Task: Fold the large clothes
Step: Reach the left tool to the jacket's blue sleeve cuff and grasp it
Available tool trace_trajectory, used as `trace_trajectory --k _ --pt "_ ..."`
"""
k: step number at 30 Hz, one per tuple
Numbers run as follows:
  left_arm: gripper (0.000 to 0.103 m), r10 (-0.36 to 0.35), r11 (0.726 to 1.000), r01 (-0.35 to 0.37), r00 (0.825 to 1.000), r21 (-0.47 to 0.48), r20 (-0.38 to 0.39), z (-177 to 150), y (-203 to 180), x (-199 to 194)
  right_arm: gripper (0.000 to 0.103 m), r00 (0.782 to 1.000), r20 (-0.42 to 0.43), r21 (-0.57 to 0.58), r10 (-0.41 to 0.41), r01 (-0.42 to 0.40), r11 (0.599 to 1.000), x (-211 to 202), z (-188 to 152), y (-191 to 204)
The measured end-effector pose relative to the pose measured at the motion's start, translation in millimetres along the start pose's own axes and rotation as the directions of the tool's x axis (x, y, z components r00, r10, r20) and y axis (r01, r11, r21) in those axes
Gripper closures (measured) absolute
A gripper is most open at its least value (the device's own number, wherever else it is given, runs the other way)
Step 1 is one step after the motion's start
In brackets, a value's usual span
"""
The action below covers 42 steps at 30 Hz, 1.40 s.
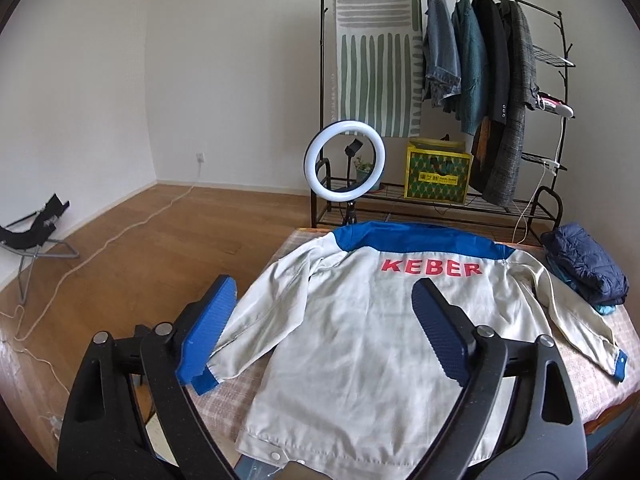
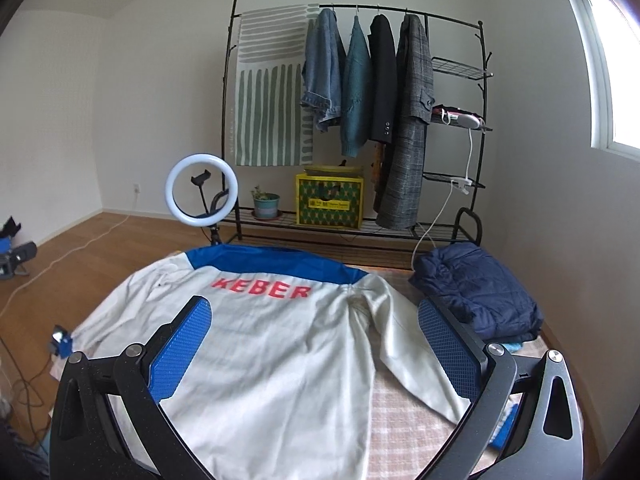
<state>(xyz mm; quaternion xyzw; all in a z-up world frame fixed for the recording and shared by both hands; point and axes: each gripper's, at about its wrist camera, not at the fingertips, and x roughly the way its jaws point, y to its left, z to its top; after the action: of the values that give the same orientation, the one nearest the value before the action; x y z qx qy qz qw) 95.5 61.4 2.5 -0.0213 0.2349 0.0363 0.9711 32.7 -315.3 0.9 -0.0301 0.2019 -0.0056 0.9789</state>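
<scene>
White-walled room, wood floor [image 1: 168, 240]. Clothes rack [image 2: 360, 120] against far wall; ring light [image 1: 345, 160] before it. Checked table [image 2: 416, 412]: white jacket [image 1: 360, 340] spread back-up, folded navy coat [image 2: 476, 296] beside. Left gripper [image 1: 320, 332] and right gripper [image 2: 316, 352] spread wide, grasping nothing.

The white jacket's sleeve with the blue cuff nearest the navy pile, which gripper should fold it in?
Probably the right gripper: open, with that sleeve just inside its right finger. The left gripper sits toward the other sleeve.

White walls, wooden floor [image 1: 160, 232], black clothes rack [image 2: 360, 120], lit ring light [image 1: 345, 160].
</scene>
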Motion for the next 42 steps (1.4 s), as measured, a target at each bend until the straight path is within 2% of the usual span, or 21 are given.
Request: trace_trajectory --k 4,9,11,20,23,25,28,32,34,37,40,42 --pt "0.031 0.009 0.997 -0.013 0.998 -0.078 -0.055 -3.3 24.0 32.5 0.000 1.000 -0.003 0.008 0.002 -0.002 1.000 22.9 9.6 13.2" --pt "0.036 0.034 0.994 -0.045 0.993 -0.101 -0.113 -16.6 60.7 82.1 0.000 1.000 -0.004 -0.001 -0.008 0.008 1.000 53.0 18.8 33.1" --pt "0.043 0.060 0.992 -0.074 0.988 -0.100 -0.140 -22.9 76.6 104.3 0.000 1.000 -0.010 -0.001 -0.002 0.002 1.000 65.6 21.8 40.8" --pt "0.044 0.055 0.990 -0.085 0.965 -0.110 -0.256 -57.5 133.1 188.3 0.000 0.998 -0.066 -0.011 0.022 -0.022 1.000 118.9 18.1 71.4" --pt "0.044 0.064 0.985 -0.111 0.949 -0.136 -0.308 -69.0 154.8 220.8 0.000 0.993 -0.109 -0.007 0.039 -0.040 0.999 138.1 12.2 79.4" --pt "0.044 0.052 0.972 -0.125 0.940 -0.199 -0.338 -75.5 174.5 240.2 0.000 0.989 -0.141 -0.014 0.047 -0.050 0.999 149.5 7.0 85.2" --pt "0.044 0.006 0.951 -0.119 0.929 -0.284 -0.370 -83.2 205.8 267.4 0.000 0.983 -0.174 -0.025 0.061 -0.067 0.997 162.4 0.7 92.1" --pt "0.044 -0.028 0.939 -0.113 0.916 -0.325 -0.399 -94.7 234.9 291.4 0.000 0.980 -0.192 -0.045 0.058 -0.068 0.997 169.8 -5.6 98.5" --pt "0.044 -0.093 0.912 -0.089 0.906 -0.400 -0.414 -105.9 253.9 304.4 0.000 0.976 -0.208 -0.043 0.064 -0.075 0.996 173.8 -9.0 99.0" --pt "0.044 -0.120 0.896 -0.087 0.896 -0.435 -0.427 -119.6 268.6 317.1 0.000 0.970 -0.235 -0.045 0.065 -0.078 0.996 180.0 -13.7 98.7" --pt "0.044 -0.163 0.892 -0.082 0.859 -0.444 -0.486 -136.3 273.4 338.6 0.000 0.961 -0.267 -0.042 0.070 -0.084 0.996 188.5 -18.6 100.2" --pt "0.044 -0.190 0.875 -0.092 0.838 -0.475 -0.512 -145.6 281.3 346.9 0.000 0.956 -0.281 -0.042 0.080 -0.095 0.995 190.3 -21.6 103.6"
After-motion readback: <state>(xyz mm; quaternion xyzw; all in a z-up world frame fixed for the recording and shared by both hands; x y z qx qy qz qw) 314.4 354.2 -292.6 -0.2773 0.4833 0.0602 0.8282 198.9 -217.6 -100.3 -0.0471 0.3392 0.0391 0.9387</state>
